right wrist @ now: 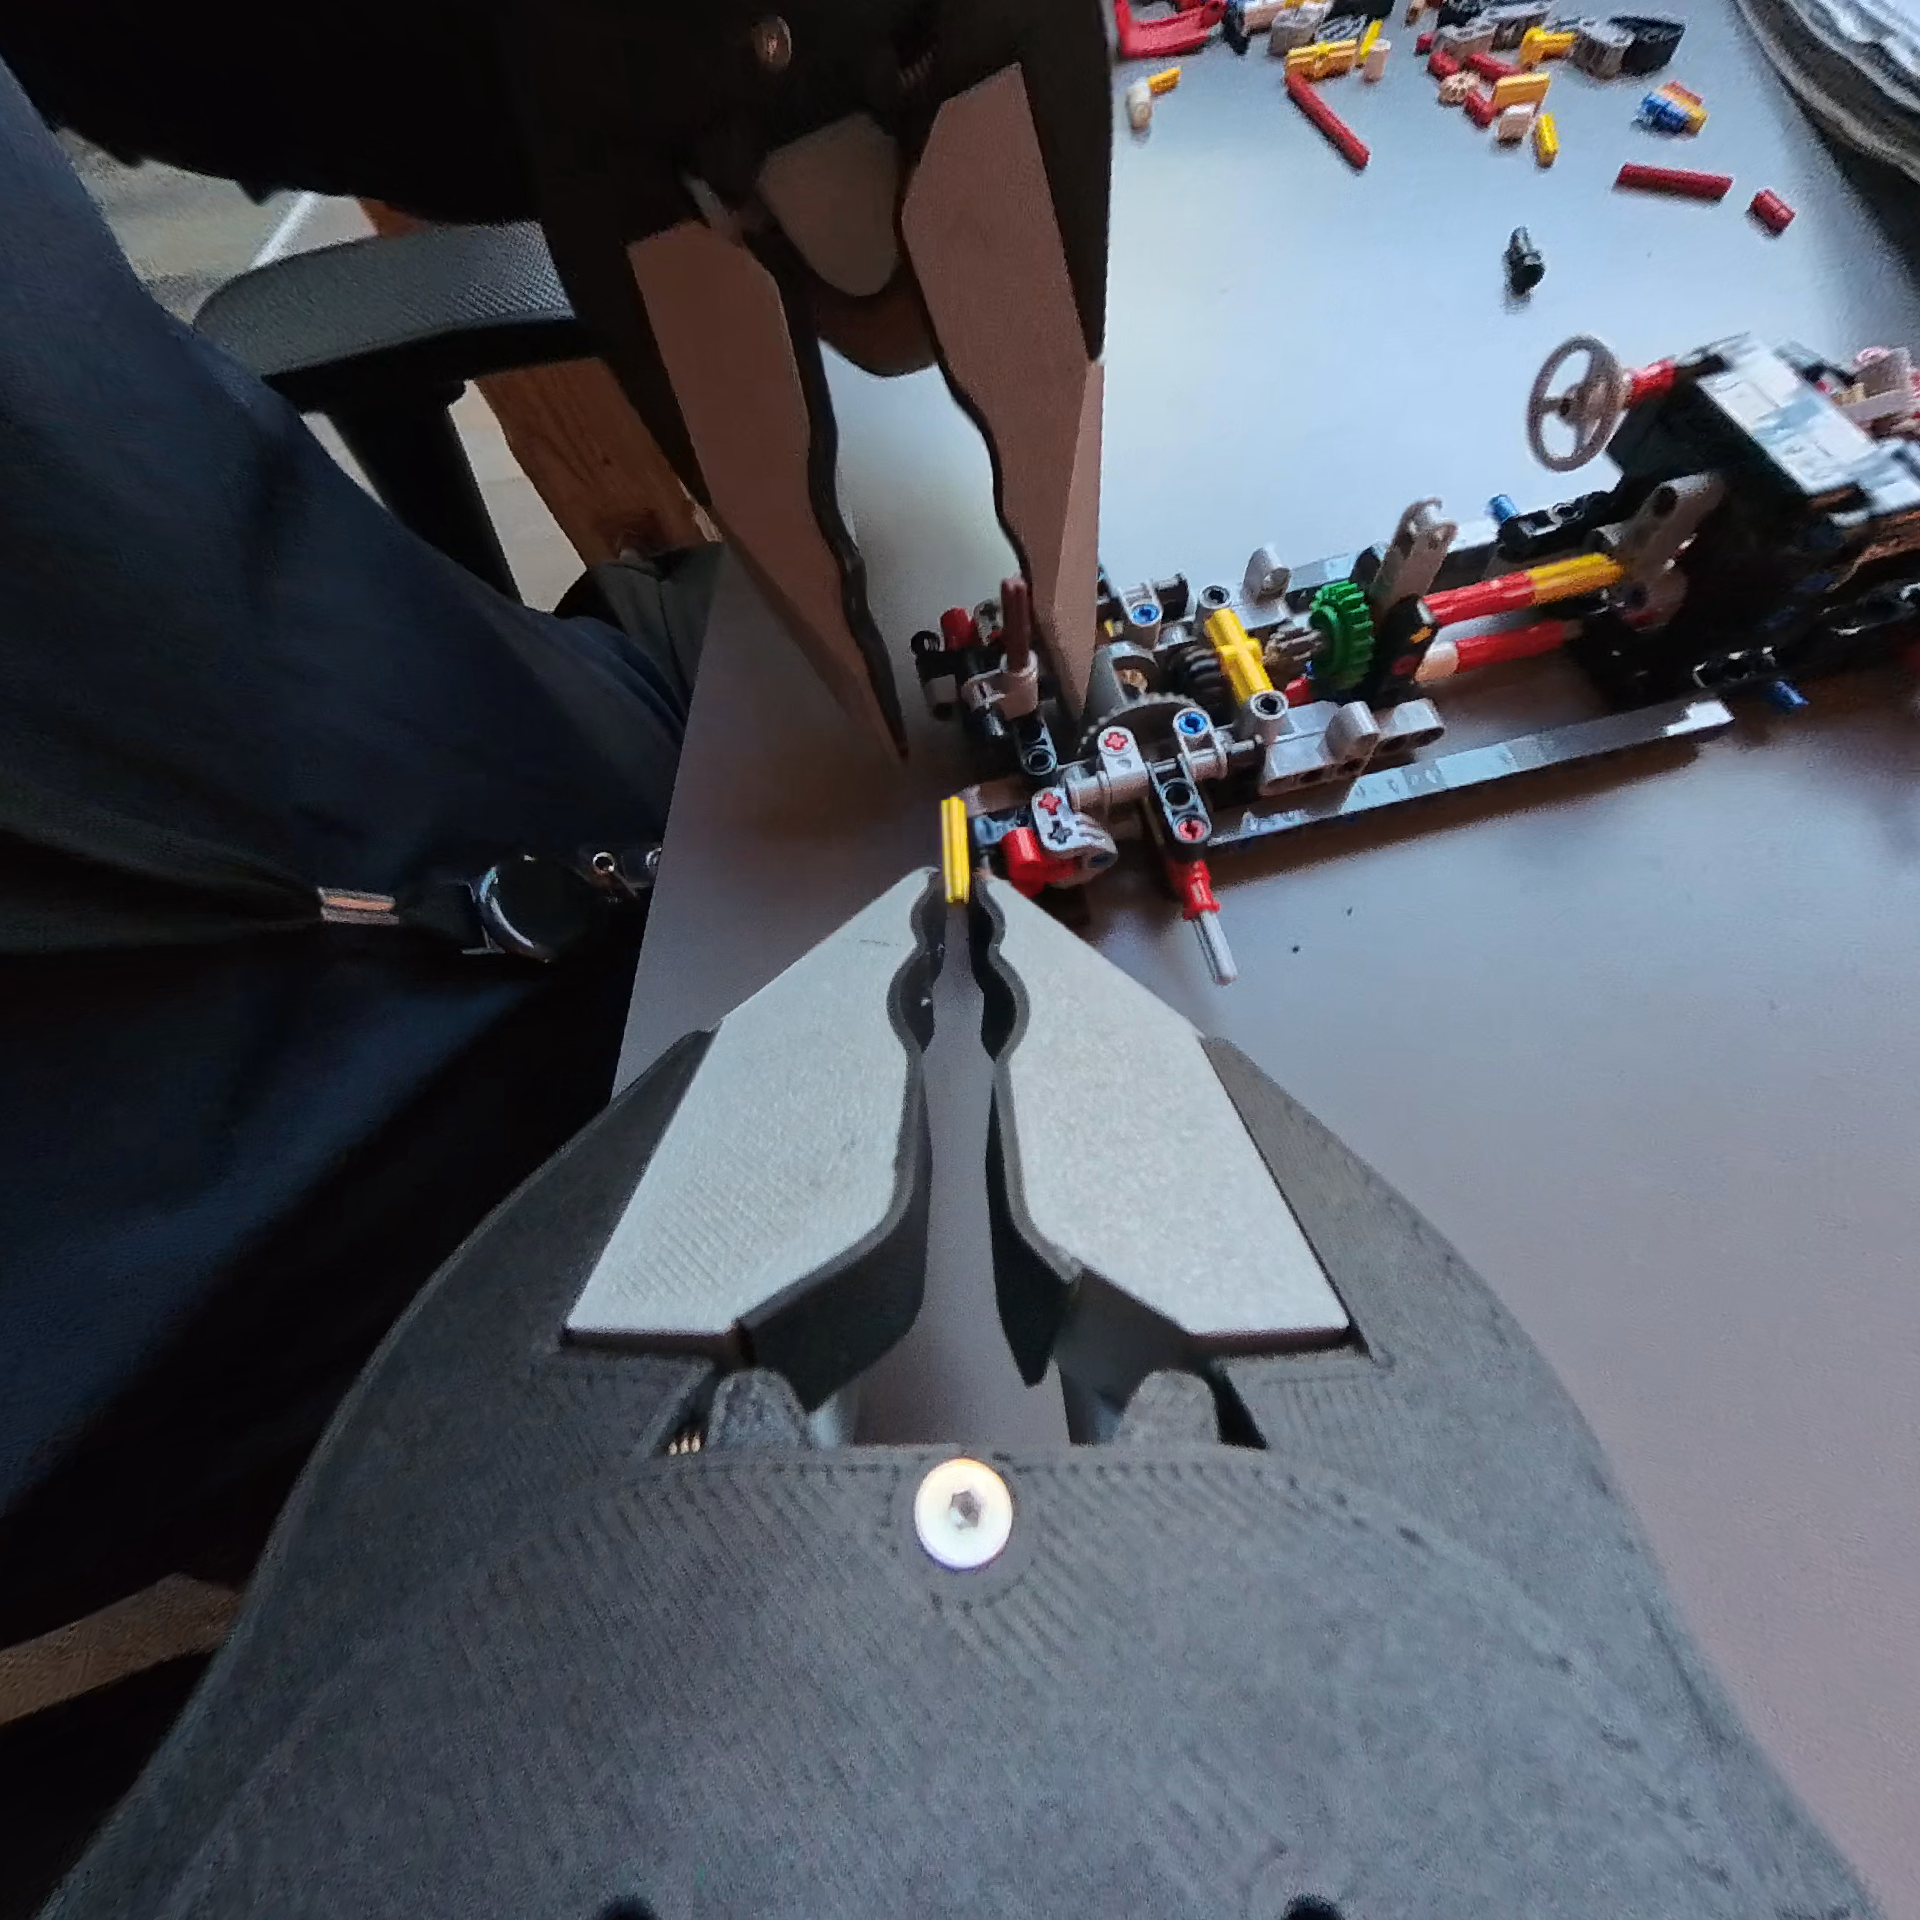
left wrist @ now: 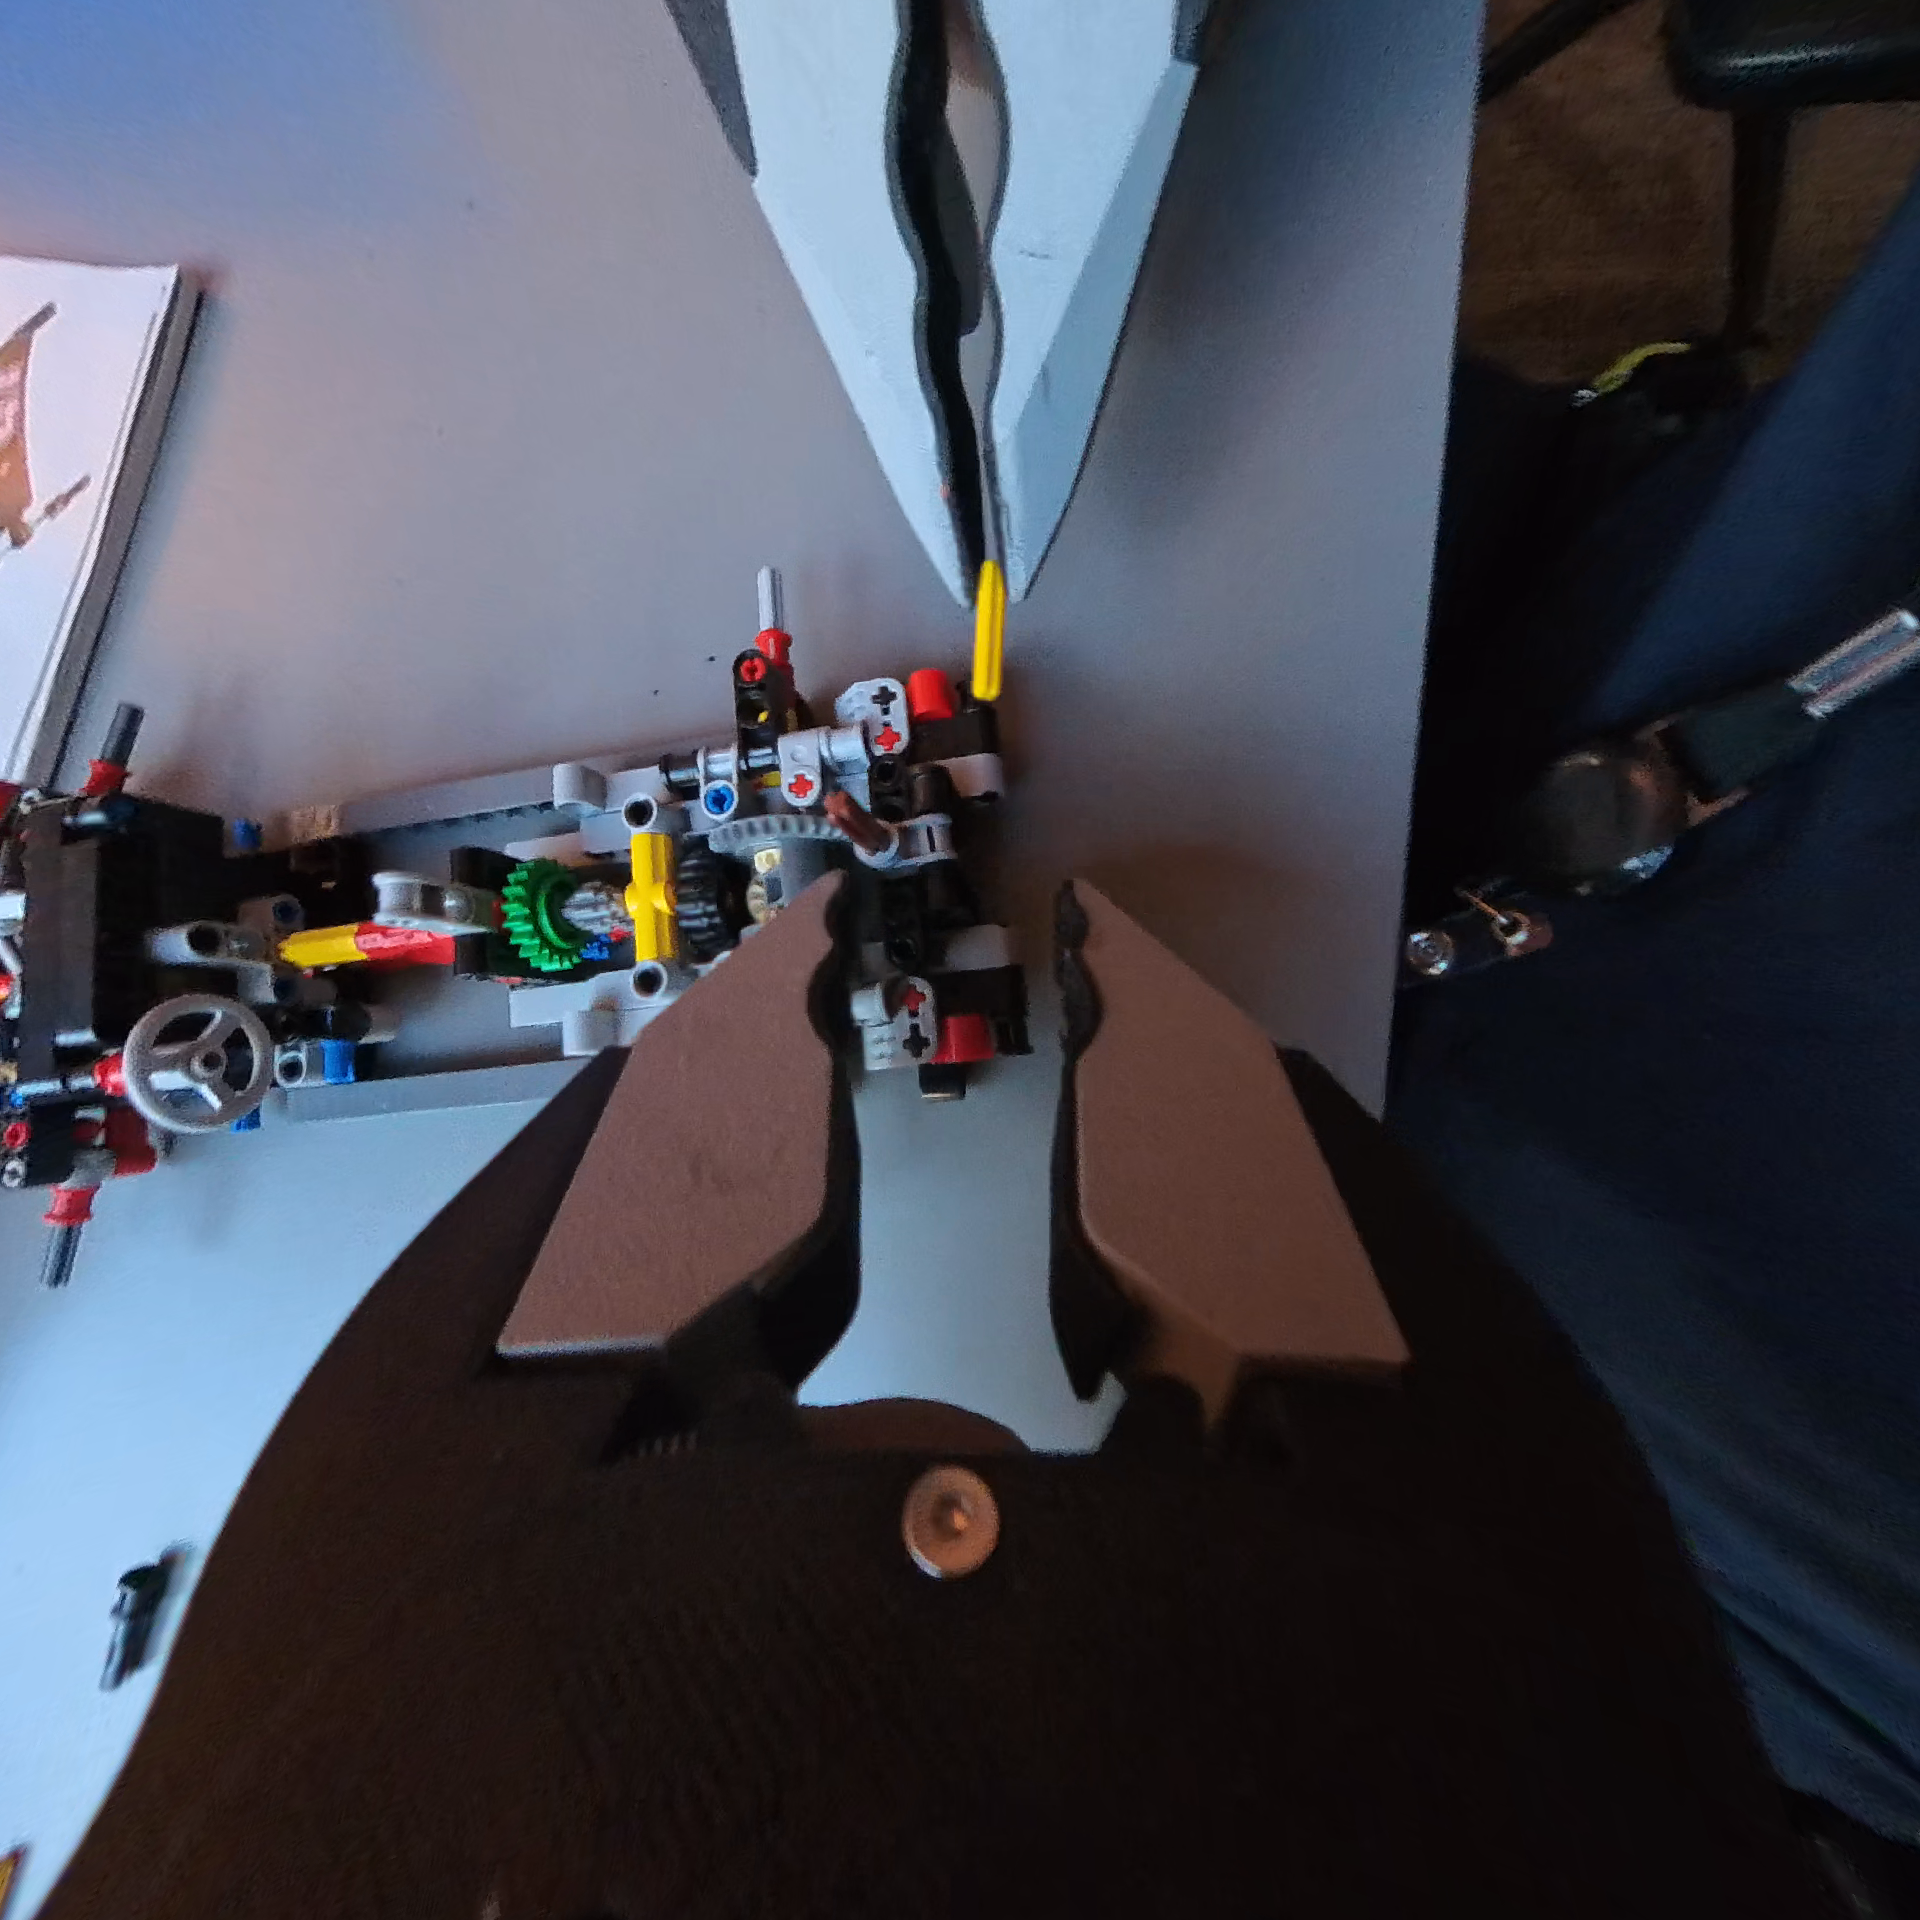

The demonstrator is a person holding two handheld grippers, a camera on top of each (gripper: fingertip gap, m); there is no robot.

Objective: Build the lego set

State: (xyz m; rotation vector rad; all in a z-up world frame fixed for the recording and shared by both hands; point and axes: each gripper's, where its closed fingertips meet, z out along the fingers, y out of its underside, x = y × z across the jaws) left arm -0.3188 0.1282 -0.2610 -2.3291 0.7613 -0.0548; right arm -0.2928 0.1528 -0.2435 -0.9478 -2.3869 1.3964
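Note:
A long brick-built chassis (left wrist: 623, 904) with a green gear (left wrist: 540, 914) and a grey steering wheel (left wrist: 197, 1060) lies on the grey table (left wrist: 520, 520). My left gripper (left wrist: 951, 894) has brown fingers and is open. It straddles the chassis's near end, and the right pad stands clear of it. It also shows in the right wrist view (right wrist: 987, 717). My right gripper (right wrist: 958, 899) has grey fingers and is shut on a thin yellow axle (right wrist: 954, 847). The axle's free end is at the chassis (right wrist: 1299, 686) corner, beside a red bush (right wrist: 1023, 857). The axle also shows in the left wrist view (left wrist: 987, 634).
Several loose bricks (right wrist: 1455, 83) lie at the table's far side, with a black pin (right wrist: 1522, 255) nearer. A booklet (left wrist: 94, 468) lies beyond the chassis. The table edge (left wrist: 1423, 623) is close by the chassis end. A person's dark-clad leg (left wrist: 1714, 1039) and a chair (right wrist: 395, 301) are beyond it. The left gripper's tips are roughly 5 centimetres from the right gripper's. My left gripper is the nearer one to the black pin (right wrist: 1522, 255): about 25 centimetres, against 30 centimetres. It is also in sight in the left wrist view (left wrist: 133, 1627).

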